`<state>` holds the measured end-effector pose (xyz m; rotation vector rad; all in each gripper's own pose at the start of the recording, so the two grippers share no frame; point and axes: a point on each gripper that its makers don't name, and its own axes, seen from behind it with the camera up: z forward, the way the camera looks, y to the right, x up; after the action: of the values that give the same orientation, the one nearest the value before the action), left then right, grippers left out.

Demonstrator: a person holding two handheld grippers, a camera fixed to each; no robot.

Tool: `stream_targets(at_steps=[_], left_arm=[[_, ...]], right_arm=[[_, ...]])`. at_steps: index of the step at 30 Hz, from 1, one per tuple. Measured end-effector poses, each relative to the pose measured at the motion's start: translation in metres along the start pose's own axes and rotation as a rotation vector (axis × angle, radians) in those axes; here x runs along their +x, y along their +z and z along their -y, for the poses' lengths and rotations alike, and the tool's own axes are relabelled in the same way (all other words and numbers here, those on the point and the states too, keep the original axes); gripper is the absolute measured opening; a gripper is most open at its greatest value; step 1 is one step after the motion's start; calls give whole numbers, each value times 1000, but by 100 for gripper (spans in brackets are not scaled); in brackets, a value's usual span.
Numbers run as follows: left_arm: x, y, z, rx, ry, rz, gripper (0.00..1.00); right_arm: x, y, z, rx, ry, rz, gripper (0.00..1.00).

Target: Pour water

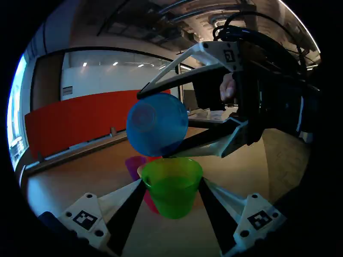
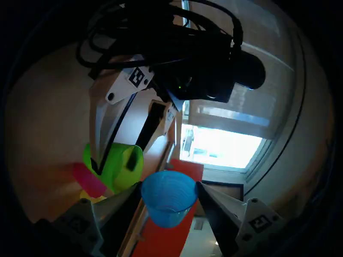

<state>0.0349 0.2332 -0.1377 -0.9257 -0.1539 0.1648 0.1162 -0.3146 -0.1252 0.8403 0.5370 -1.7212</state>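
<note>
**Room.** A dark ceiling (image 1: 171,17) with exposed pipes and strip lights. Below it is a long red wall (image 1: 77,118) under a pale glazed band. The right gripper view shows a bright window (image 2: 218,147).

**Surface.** A pale wooden counter (image 1: 85,180) runs back to the foot of the red wall.

**Claws.** In the left gripper view my right claw (image 1: 153,125) reaches in from the upper right, with a hand (image 1: 227,88) and black cables (image 1: 240,30) behind it. Its fingers are clenched on the blue cup (image 1: 157,124), one above and one below. My left claw (image 1: 171,184) grasps the green cup (image 1: 172,195), which is upright with a finger pressed to each side.

**Cups.** The blue cup is tipped over, its base turned toward the camera. It hangs directly above the green cup's mouth, close over the rim; I cannot tell whether they touch, or whether water is running. Behind the green cup are a purple cup (image 1: 135,165) and a pink cup (image 1: 150,202), close together.
</note>
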Motion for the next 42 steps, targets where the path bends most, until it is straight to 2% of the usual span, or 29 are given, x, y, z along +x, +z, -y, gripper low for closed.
stream_targets(at_steps=[8, 12, 19, 30, 42], left_arm=[[-1, 0, 0, 3, 1, 2, 85], [-2, 0, 1, 6, 0, 3, 85], [-5, -1, 4, 16, -7, 12, 85], [-6, -2, 4, 21, -9, 21, 85], [-5, -2, 3, 21, -9, 19, 85]], right_arm=[[-4, 4, -1, -12, -1, 6, 93], [-5, 6, -3, -25, 53, 5, 93], [-11, 9, -4, -62, 250, 6, 93], [-36, 15, 11, -80, 608, 32, 93], [-51, 13, 29, -50, 894, 47, 93]])
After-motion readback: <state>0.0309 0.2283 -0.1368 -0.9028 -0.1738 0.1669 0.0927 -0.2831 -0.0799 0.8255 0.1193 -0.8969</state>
